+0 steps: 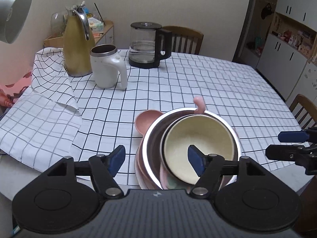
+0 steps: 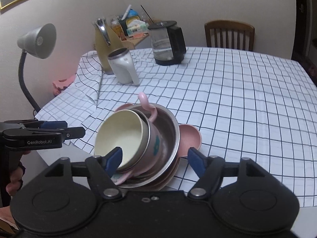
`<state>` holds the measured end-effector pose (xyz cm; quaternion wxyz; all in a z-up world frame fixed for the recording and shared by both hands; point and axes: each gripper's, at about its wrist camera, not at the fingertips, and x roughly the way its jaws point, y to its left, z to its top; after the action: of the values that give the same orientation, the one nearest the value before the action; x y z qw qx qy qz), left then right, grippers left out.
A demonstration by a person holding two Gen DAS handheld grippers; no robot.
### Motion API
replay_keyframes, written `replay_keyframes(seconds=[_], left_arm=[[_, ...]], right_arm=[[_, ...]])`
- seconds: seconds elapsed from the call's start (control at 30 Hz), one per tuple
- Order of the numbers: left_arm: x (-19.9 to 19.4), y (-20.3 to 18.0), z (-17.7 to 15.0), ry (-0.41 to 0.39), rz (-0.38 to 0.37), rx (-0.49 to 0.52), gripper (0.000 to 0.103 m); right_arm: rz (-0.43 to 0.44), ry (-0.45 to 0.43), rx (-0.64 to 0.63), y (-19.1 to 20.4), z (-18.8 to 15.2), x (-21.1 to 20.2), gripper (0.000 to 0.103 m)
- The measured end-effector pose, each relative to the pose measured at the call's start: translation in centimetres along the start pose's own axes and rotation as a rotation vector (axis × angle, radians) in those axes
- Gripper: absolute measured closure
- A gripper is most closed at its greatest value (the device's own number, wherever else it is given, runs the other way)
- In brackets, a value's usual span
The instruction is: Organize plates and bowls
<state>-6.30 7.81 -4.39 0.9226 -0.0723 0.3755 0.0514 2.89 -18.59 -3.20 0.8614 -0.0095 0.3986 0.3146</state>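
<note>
A stack of dishes stands near the front edge of the checked table. Pink plates [image 1: 138, 164] lie at the bottom with a steel bowl [image 1: 152, 134] on them. A pink cup with a cream inside [image 1: 198, 144] lies tilted in the bowl, and a pink handle [image 1: 199, 104] sticks up behind it. A small pink dish [image 1: 144, 121] peeks out beside the stack. My left gripper [image 1: 156, 159] hovers open over the stack's near side and grips nothing. My right gripper [image 2: 155, 158] is open too, above the cup [image 2: 122, 132] and the steel bowl [image 2: 172, 136], holding nothing. Each gripper shows in the other's view, the right gripper [image 1: 287, 144] and the left gripper [image 2: 59, 130].
At the table's far left stand a yellow thermos jug [image 1: 77, 45], a white mug [image 1: 105, 69] and a glass kettle [image 1: 146, 45]. The tablecloth is folded back [image 1: 53, 91] at the left. A grey desk lamp [image 2: 37, 41] leans in from the left. Wooden chairs [image 1: 184, 37] stand behind the table.
</note>
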Motion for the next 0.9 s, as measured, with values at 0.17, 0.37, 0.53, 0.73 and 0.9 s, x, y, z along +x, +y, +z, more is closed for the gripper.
replay_keyframes(seconds=[0.17,0.37,0.53,0.73,0.9], left_arm=[[-1.9,-0.9,-0.6,-0.035,-0.018,-0.007,0.025],[-3.5,-2.0,-1.3,-0.061,-0.020,-0.004,0.017],[-4.3,-2.5,-2.1,-0.077,-0.039,-0.033,0.000],[-5.4,-4.0,-2.5,-0.112,-0.013,-0.016,0.000],[-6.8,-6.0,-2.8,-0.177,0.029,0.014,0.000]], right_arm=[[0.013,-0.051,-0.031,0.8,-0.8,-1.9,0.019],[0.018,-0.123,-0.049,1.5,-1.8,-4.2,0.004],[0.026,-0.163,-0.042,1.6,-2.4,-5.8,0.000],[0.033,-0.197,-0.020,1.0,-2.5,-6.8,0.000],[0.032,-0.218,-0.023,0.4,-2.8,-7.6,0.000]])
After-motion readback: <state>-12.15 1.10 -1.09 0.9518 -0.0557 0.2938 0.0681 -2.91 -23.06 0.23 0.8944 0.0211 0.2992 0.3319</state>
